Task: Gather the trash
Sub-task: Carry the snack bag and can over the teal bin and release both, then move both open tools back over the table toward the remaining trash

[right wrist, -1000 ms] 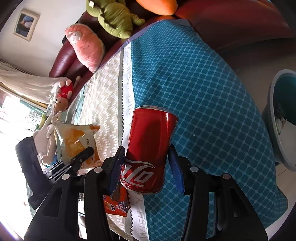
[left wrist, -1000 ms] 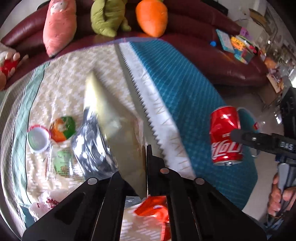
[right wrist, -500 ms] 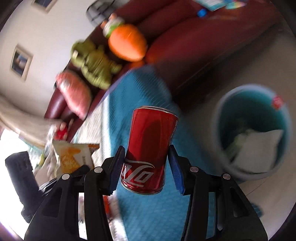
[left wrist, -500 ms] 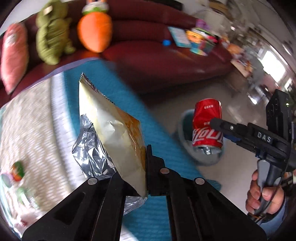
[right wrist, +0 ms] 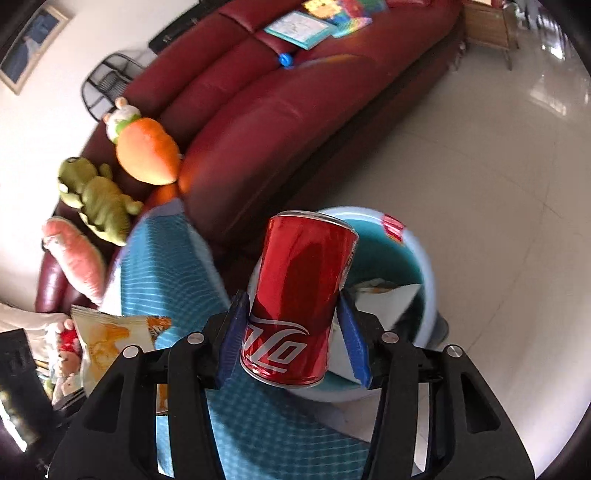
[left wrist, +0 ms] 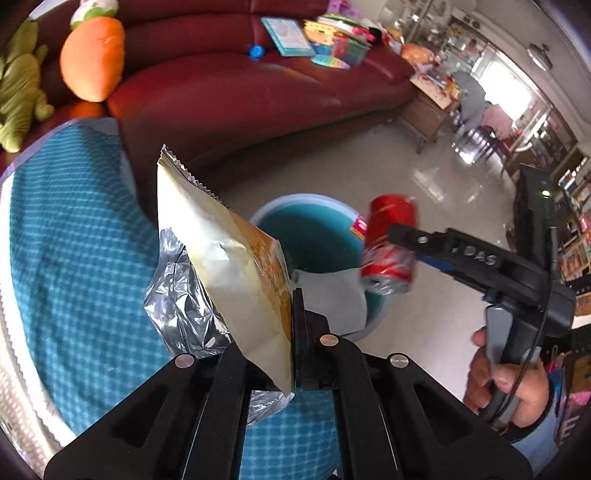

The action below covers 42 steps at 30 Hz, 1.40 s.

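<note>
My left gripper [left wrist: 290, 314] is shut on the lower edge of a cream and orange chip bag [left wrist: 221, 258], which stands up above the blue tablecloth's edge. The bag shows again at the left of the right wrist view [right wrist: 110, 343]. My right gripper [right wrist: 295, 325] has a red cola can [right wrist: 299, 295] between its blue pads [right wrist: 232, 343], which touch its sides while the jaws are opening. The can [left wrist: 388, 251] hangs over the blue trash bin [left wrist: 295, 201] on the floor. The bin [right wrist: 424, 266] holds white paper.
A dark red sofa [left wrist: 240, 85] runs behind the bin, with an orange carrot plush [left wrist: 92, 59], a green plush [right wrist: 96, 195] and books [left wrist: 288, 35] on it. The blue-clothed table [left wrist: 74, 258] lies left. A hand [left wrist: 509, 387] grips the right handle. Pale tiled floor [right wrist: 480, 166] spreads right.
Both grippers have swung right, off the table and towards the bin. The can now hangs over the bin's opening. The chip bag has come along in the left gripper.
</note>
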Motion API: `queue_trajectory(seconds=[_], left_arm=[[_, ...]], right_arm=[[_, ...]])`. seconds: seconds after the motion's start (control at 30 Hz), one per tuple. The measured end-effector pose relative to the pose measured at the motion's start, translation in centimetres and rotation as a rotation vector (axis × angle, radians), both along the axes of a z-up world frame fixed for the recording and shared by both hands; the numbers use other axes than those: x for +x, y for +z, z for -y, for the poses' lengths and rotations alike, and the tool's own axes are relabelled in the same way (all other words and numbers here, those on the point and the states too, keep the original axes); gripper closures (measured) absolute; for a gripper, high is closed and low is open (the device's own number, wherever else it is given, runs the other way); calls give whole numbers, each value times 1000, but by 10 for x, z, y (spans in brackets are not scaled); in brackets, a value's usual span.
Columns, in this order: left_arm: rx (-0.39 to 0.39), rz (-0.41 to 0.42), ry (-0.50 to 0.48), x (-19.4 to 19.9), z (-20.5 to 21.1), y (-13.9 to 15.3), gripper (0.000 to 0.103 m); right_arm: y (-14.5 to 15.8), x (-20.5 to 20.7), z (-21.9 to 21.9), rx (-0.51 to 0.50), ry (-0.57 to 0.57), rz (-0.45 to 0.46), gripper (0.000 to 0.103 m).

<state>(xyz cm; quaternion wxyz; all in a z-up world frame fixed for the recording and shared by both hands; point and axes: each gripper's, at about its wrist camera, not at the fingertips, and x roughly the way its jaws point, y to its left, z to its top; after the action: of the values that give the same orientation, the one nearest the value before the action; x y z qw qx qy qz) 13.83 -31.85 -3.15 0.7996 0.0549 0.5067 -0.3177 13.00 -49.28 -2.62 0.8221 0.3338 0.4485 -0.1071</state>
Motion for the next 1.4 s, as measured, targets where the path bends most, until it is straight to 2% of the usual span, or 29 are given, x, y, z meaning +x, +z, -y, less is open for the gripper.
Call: queue_trajectory(seconds=[0.1, 0.4, 0.97, 1.03, 1.1, 1.13, 1.2, 1.4], left_arm=[[1, -16, -12, 3, 15, -7, 101], [3, -50, -33, 6, 46, -24, 101], [9, -94, -54, 27, 83, -60, 99], [29, -93, -44, 31, 88, -63, 87], [38, -95, -33, 34, 89, -64, 30], [34, -74, -15, 35, 85, -63, 22], [32, -37, 6, 35, 80, -59, 17], [44, -48, 10, 35, 68, -56, 14]], right_arm=[[-12, 3, 6, 3, 2, -28, 46], [-15, -4, 12, -7, -3, -41, 38], [-15, -11, 19, -98, -23, -107, 35], [-15, -11, 19, -102, -25, -113, 35], [-14, -10, 18, -107, -26, -117, 35], [-13, -9, 17, -108, -26, -118, 35], [-12, -8, 16, -114, -25, -117, 35], [-8, -6, 12, -121, -22, -118, 33]])
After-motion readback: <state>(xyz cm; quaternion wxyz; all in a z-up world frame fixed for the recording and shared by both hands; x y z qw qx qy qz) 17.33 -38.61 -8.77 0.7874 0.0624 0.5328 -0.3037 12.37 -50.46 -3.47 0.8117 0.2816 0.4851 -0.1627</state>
